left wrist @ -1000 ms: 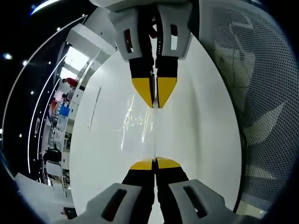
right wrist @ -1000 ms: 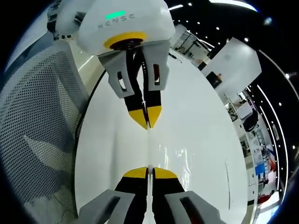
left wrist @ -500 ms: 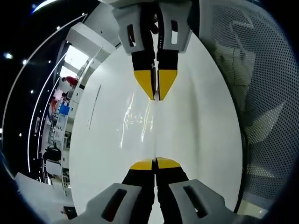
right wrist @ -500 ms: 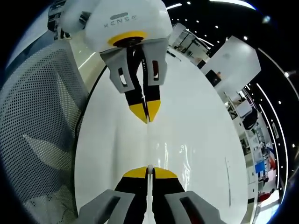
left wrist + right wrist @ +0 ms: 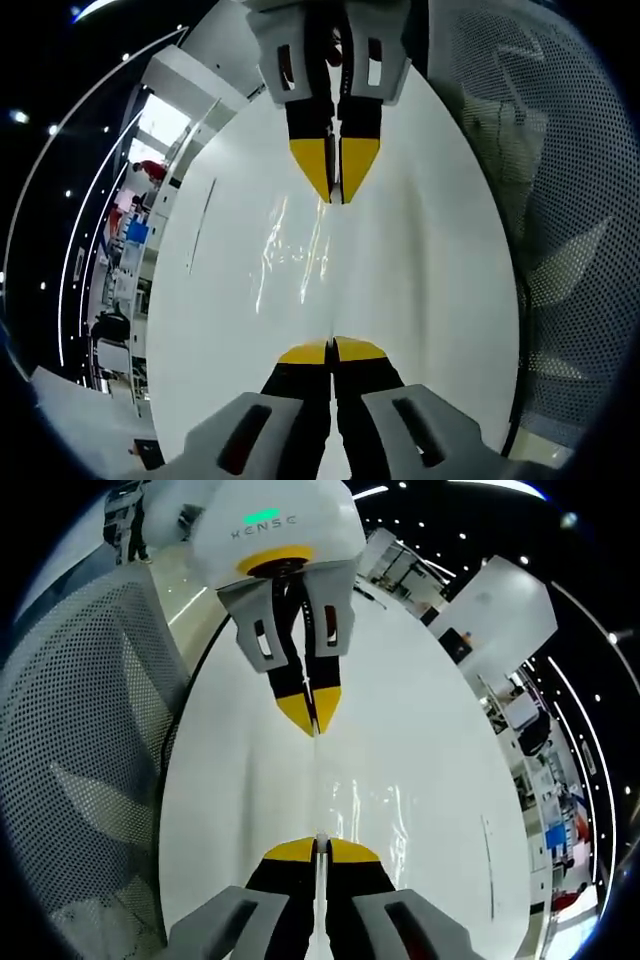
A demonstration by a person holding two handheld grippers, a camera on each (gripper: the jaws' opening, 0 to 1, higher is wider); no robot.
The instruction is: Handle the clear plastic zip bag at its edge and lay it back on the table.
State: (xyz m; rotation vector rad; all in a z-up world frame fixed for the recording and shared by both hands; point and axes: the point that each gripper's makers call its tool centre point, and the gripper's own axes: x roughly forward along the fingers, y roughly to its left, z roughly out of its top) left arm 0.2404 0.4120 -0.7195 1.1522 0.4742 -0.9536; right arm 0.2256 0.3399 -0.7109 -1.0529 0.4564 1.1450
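The clear zip bag (image 5: 298, 255) hangs stretched between my two grippers above the white table (image 5: 430, 270), showing mostly as glints. In the left gripper view my left gripper (image 5: 331, 348) is shut on the bag's near edge, while the right gripper (image 5: 335, 196) comes in from the top, shut on the far edge. The right gripper view shows the same hold mirrored: right gripper (image 5: 318, 842) pinching the bag (image 5: 352, 802) at the bottom, left gripper (image 5: 312, 726) pinching it at the top, over the table (image 5: 235, 780).
A grey mesh chair back (image 5: 560, 200) stands along the table's edge, also seen in the right gripper view as the chair (image 5: 80, 740). White counters and shelves (image 5: 130, 250) lie beyond the table's far side, with a dark ceiling with lights.
The two grippers have drawn a little further apart, each seeing the other recede upward. The bag between them is pulled longer. Both stay shut.
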